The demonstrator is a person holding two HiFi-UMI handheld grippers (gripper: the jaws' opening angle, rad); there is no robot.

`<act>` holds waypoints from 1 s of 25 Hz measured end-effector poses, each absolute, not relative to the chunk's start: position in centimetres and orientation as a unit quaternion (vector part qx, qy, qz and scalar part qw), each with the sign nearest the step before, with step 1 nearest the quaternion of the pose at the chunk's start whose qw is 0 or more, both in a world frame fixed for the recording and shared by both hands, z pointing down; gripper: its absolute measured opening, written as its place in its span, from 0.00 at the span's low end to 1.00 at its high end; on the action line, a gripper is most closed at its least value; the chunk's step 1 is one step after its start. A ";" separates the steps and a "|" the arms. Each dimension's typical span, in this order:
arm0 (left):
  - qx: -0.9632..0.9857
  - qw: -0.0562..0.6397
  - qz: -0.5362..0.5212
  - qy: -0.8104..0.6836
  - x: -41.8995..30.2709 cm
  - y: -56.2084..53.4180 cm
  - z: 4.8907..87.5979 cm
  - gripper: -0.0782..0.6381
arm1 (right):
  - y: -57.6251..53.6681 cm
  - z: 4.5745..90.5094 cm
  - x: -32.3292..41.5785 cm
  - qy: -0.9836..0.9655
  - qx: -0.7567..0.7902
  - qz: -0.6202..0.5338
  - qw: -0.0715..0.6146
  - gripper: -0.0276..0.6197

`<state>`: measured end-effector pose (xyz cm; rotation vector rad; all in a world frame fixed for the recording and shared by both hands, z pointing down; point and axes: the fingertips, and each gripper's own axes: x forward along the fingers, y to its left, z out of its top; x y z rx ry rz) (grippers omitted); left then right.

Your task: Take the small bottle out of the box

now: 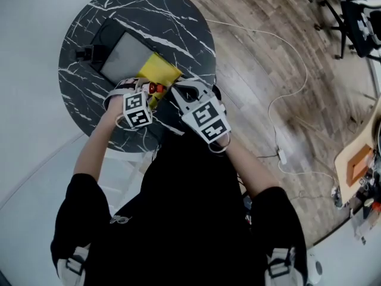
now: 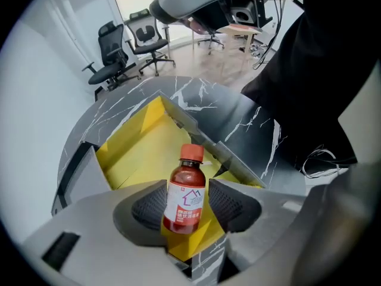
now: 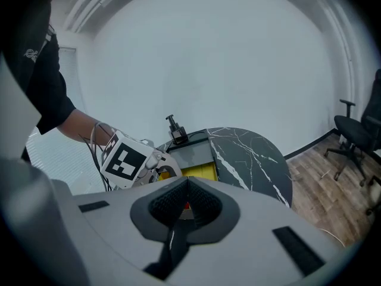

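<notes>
Nearest to us, in the left gripper view, the left gripper [image 2: 187, 189] has its two ribbed pads [image 2: 149, 206] spread wide. The small bottle [image 2: 185, 196] stands between them unclamped, with a plain gap on its right side and the left pad just beside it. The bottle's long axis runs upright, leaning slightly right at the top. Its orange cap [image 2: 191, 153] points up and its white label [image 2: 185, 202] faces the near side. Its base sits low at the near yellow flap of the opened box [image 2: 140, 151], and we cannot tell whether it rests on that flap or in the hollow behind it. The head view shows almost none of this. There the two marker cubes [image 1: 137, 109] cover the jaws, and only a red speck shows between the grippers at the yellow box's near end. That view does show the round black marble table [image 1: 149, 16], a grey panel in a dark frame [image 1: 122, 53] just beyond the box, and the wooden floor [image 1: 268, 70] with a white cable [image 1: 286, 100] to the right. In the right gripper view, the right gripper [image 3: 187, 195] has its jaws drawn together with nothing in them. Only a sliver of red shows through the slit. Beyond it we see the left gripper's cube, the box and the panel. The office chairs [image 2: 113, 64] far behind the table show only in the left gripper view.
</notes>
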<state>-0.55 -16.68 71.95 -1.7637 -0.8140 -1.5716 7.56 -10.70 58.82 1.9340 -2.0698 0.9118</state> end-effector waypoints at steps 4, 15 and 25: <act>-0.670 0.320 -0.601 -0.295 0.1 -16.9 72.6 0.39 | -10.5 58.4 8.0 -0.687 0.656 0.303 0.077 0.04; -0.653 0.329 -0.624 -0.277 0.4 -17.3 73.5 0.39 | -10.6 58.2 8.7 -0.684 0.659 0.302 0.083 0.04; -0.662 0.265 -0.668 -0.212 0.7 -17.5 74.0 0.40 | -13.1 58.6 10.4 -0.726 0.606 0.309 0.102 0.04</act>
